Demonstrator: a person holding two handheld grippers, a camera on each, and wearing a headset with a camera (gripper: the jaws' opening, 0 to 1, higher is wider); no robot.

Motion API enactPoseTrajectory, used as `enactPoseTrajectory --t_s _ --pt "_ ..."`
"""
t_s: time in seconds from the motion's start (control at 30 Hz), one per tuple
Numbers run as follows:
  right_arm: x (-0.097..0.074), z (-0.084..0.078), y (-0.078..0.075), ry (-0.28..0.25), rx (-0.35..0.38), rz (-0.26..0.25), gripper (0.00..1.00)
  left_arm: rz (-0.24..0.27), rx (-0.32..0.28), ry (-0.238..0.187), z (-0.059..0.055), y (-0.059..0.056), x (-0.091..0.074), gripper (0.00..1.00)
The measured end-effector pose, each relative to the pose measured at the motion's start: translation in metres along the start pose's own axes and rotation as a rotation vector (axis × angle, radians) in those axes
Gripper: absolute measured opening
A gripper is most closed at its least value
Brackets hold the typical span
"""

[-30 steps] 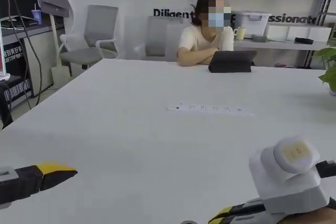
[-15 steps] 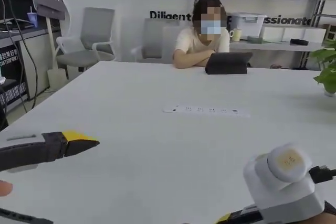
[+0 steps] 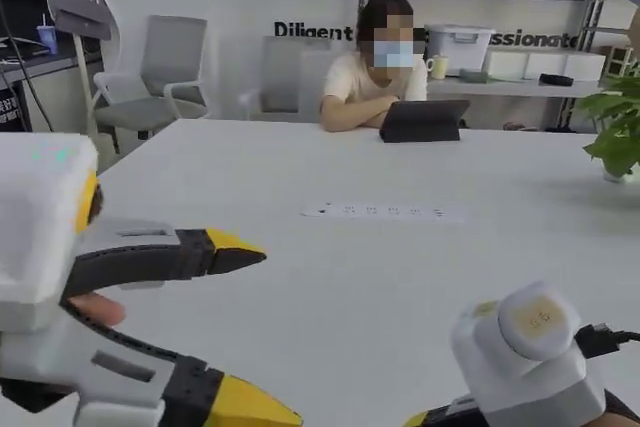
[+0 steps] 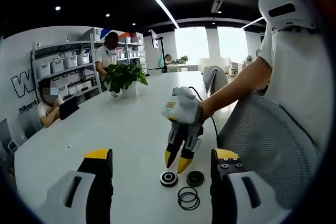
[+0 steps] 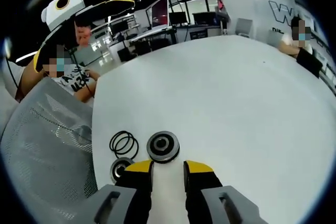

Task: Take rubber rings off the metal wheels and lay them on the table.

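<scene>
Rubber rings [image 5: 124, 142], loose black loops overlapping each other, lie on the white table [image 5: 220, 87] next to two metal wheels. One wheel [image 5: 163, 146] sits just ahead of the right gripper [image 5: 168, 167], almost at its yellow tips. The other wheel [image 5: 122, 169] lies just beside one of its jaws. That gripper's jaws are narrowly parted and pinch nothing. The left gripper [image 3: 275, 335] is held up well apart from the wheels, jaws spread wide and empty.
</scene>
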State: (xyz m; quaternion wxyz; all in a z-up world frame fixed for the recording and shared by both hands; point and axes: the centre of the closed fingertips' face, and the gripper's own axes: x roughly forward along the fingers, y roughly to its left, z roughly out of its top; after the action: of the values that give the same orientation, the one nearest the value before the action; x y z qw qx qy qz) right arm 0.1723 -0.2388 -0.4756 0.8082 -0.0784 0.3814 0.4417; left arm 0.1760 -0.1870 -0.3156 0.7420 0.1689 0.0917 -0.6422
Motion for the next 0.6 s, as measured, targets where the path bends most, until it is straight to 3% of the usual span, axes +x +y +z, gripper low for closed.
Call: enactPoseTrajectory --t_s 0.23,0.47,0.6 --pt "0.001 0.000 0.001 -0.006 -0.011 0.004 0.21 -0.022 0.015 0.011 -0.016 0.006 0.026 0.64" --pt "0.003 0.002 0.004 -0.013 -0.027 0.013 0.23 -0.024 0.000 0.042 -0.038 0.012 0.053 0.53" --pt "0.004 0.002 0.003 -0.018 -0.027 0.008 0.23 -0.014 -0.023 0.071 -0.057 0.012 0.067 0.46"
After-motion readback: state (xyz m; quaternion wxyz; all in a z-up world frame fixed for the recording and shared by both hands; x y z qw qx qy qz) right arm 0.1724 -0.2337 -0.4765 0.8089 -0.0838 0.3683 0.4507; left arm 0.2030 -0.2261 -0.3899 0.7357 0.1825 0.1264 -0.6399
